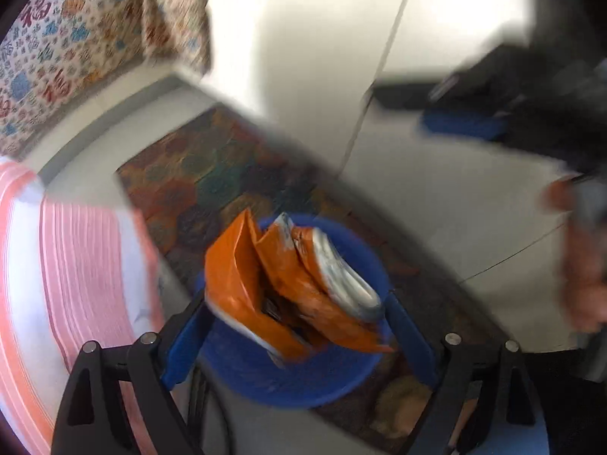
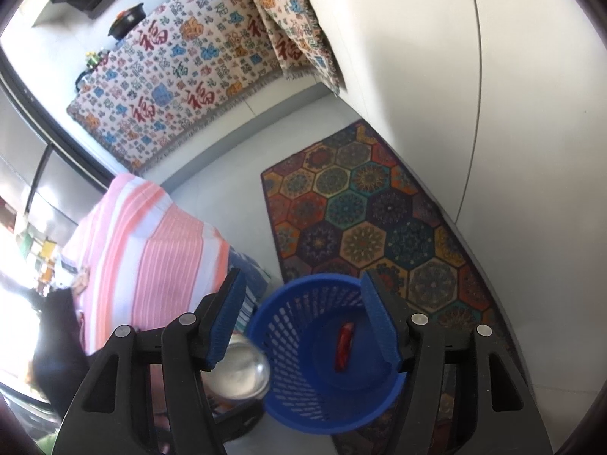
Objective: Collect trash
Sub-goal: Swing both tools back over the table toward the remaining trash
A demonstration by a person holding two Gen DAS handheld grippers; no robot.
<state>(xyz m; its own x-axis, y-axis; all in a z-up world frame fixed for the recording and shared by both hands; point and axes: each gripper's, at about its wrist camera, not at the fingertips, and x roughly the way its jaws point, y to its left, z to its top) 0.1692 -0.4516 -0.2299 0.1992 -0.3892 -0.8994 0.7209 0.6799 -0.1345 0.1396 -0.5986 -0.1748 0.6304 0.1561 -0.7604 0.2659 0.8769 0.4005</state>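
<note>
A crumpled orange snack bag (image 1: 288, 288) with a silver lining hangs between the fingers of my left gripper (image 1: 297, 297), right over the blue plastic basket (image 1: 284, 383). The bag is blurred while the fingers are sharp, and the jaws stand wide, so the pads do not seem to press it. My right gripper (image 2: 301, 280) is open over the same basket (image 2: 273, 326) with nothing between its fingers. A red wrapper (image 2: 344, 347) lies on the basket's bottom. The right gripper (image 1: 463, 125) also shows at the upper right of the left wrist view.
The basket stands at the near end of a hexagon-patterned rug (image 2: 360, 220). A pink-striped cloth (image 2: 151, 250) covers furniture to its left, with a metal bowl (image 2: 239, 371) beside the basket. A patterned throw (image 2: 170, 76) lies further back. A white wall (image 2: 493, 113) runs along the right.
</note>
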